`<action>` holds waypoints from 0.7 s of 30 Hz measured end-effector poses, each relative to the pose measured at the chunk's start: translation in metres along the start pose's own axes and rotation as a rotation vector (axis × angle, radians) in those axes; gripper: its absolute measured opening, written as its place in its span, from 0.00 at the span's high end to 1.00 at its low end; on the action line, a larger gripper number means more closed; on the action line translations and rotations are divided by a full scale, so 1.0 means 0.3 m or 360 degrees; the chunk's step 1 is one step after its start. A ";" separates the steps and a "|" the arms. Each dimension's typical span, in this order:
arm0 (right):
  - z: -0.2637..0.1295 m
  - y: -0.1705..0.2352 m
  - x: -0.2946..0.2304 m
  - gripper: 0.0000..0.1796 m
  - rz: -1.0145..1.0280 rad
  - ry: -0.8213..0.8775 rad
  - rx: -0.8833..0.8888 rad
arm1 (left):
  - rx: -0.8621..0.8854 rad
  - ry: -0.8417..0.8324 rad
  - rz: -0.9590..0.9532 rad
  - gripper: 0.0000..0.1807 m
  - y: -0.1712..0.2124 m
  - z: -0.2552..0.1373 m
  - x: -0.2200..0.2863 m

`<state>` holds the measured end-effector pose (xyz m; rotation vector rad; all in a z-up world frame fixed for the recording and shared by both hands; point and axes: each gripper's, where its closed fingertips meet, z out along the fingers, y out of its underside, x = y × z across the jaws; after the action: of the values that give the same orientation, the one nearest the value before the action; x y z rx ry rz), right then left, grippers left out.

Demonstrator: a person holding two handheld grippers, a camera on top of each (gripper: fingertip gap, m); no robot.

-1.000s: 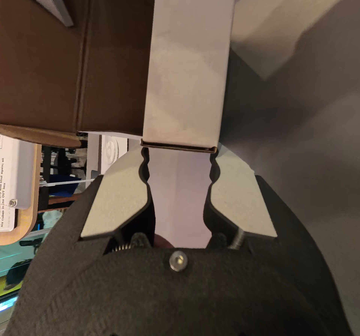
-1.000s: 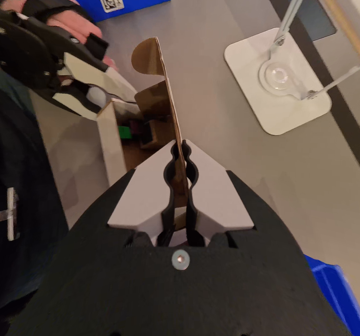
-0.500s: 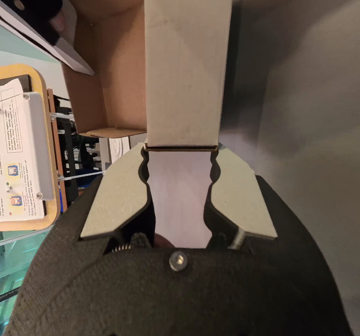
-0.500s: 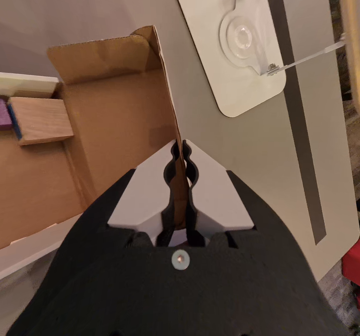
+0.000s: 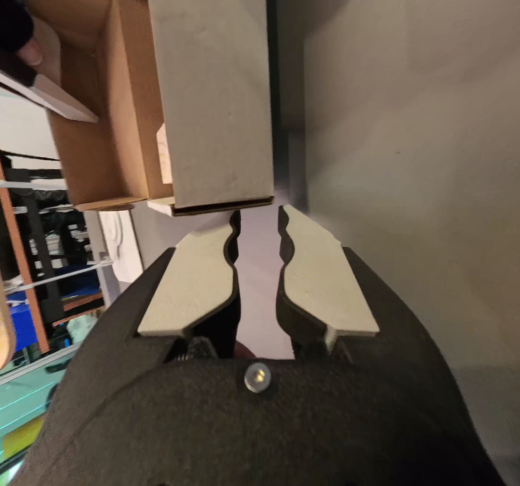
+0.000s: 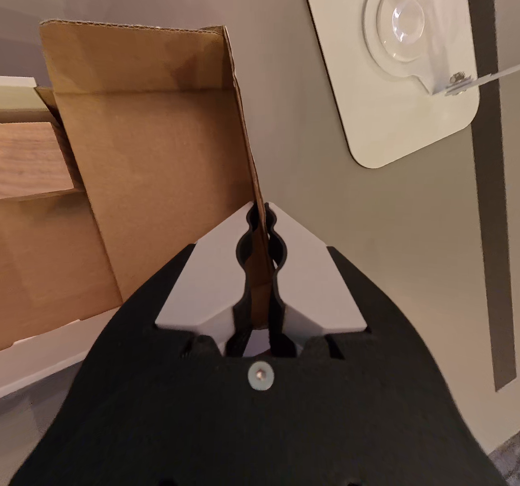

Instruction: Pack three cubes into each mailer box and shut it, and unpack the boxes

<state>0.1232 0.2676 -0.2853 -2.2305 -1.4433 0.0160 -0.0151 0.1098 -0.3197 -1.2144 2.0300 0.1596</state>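
The mailer box is white outside (image 5: 213, 92) and brown inside (image 5: 123, 106), and it lies open on the grey table. My left gripper (image 5: 259, 213) is open with a narrow gap and holds nothing. Its tips sit just below the end of the box's white side wall, a little to the right of it. My right gripper (image 6: 260, 205) is shut on the edge of the brown lid flap (image 6: 157, 148) and holds it up. A wooden cube (image 6: 28, 157) lies inside the box at the left. Other cubes are hidden.
A white base plate with a clear dome (image 6: 394, 64) stands to the right of the box, beside a dark strip (image 6: 489, 191) on the table. A gloved hand (image 5: 17, 36) is at the box's far side. Shelving (image 5: 42, 247) lies beyond the table edge.
My left gripper has let go of the box's white side wall and its jaws have narrowed; the wall now sits above and left of the tips. The right gripper still grips the flap.
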 end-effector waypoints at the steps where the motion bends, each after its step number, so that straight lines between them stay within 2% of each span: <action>1: -0.012 -0.006 0.002 1.00 -0.0023 0.0021 0.0012 | 0.0016 0.0028 -0.0012 0.86 0.001 -0.005 0.006; 8: -0.060 -0.056 -0.022 1.00 -0.0251 0.0114 0.0126 | 0.0132 0.0118 -0.0212 0.82 0.003 -0.063 -0.011; 11: -0.066 -0.063 -0.035 1.00 -0.0280 0.0117 0.0133 | 0.0232 0.0102 -0.0299 0.80 -0.035 -0.091 -0.032; 16: -0.055 -0.061 -0.054 0.99 -0.0233 0.0045 0.0128 | 0.0343 0.0143 -0.0298 0.78 -0.117 -0.101 -0.028; 21: -0.051 -0.057 -0.049 0.96 -0.0176 0.0037 0.0126 | 0.0364 0.0214 -0.0287 0.79 -0.140 -0.092 -0.005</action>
<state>0.1061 0.2547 -0.2687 -2.0787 -1.5243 0.0108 0.0039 0.0756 -0.2883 -1.2814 1.9761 -0.2411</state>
